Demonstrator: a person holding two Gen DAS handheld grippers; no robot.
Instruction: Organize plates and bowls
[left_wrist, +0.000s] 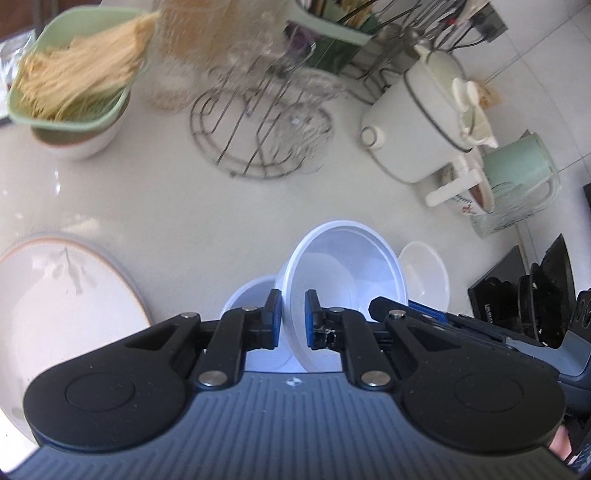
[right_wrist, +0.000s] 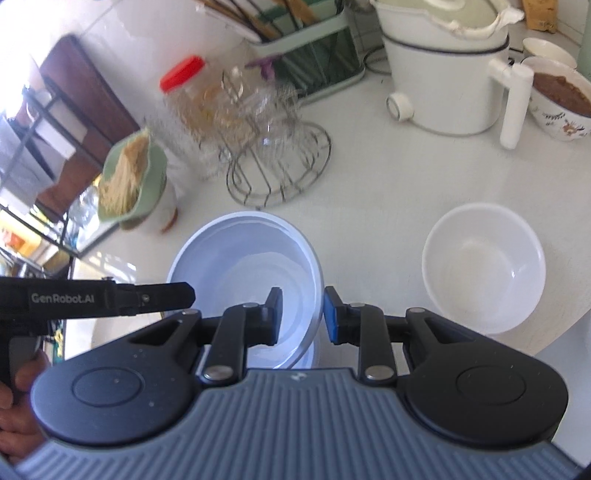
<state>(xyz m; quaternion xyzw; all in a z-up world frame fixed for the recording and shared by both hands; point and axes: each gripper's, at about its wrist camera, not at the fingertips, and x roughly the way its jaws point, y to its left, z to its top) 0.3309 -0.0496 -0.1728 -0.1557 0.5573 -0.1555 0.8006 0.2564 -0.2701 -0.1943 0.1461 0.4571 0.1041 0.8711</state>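
My left gripper (left_wrist: 293, 314) is shut on the near rim of a pale blue-white plastic bowl (left_wrist: 347, 258), tilted above a second bowl (left_wrist: 247, 295) beneath it. My right gripper (right_wrist: 301, 314) straddles the right rim of the same bowl (right_wrist: 240, 258), its jaws a little apart, one finger inside and one outside. The left gripper's body (right_wrist: 92, 299) shows at the left of the right wrist view. A white bowl (right_wrist: 484, 266) stands upright on the counter to the right; it also shows in the left wrist view (left_wrist: 424, 273). A large white plate (left_wrist: 55, 302) with a leaf print lies at the left.
A wire rack (left_wrist: 258, 125) with clear glasses stands mid-counter. A green dish of noodles (left_wrist: 74, 81) sits on a bowl at far left. A white electric pot (left_wrist: 417, 122), a mint jug (left_wrist: 517, 177), a utensil holder (right_wrist: 306, 62) and a red-lidded jar (right_wrist: 188, 96) line the back. A stove (left_wrist: 535, 288) is at right.
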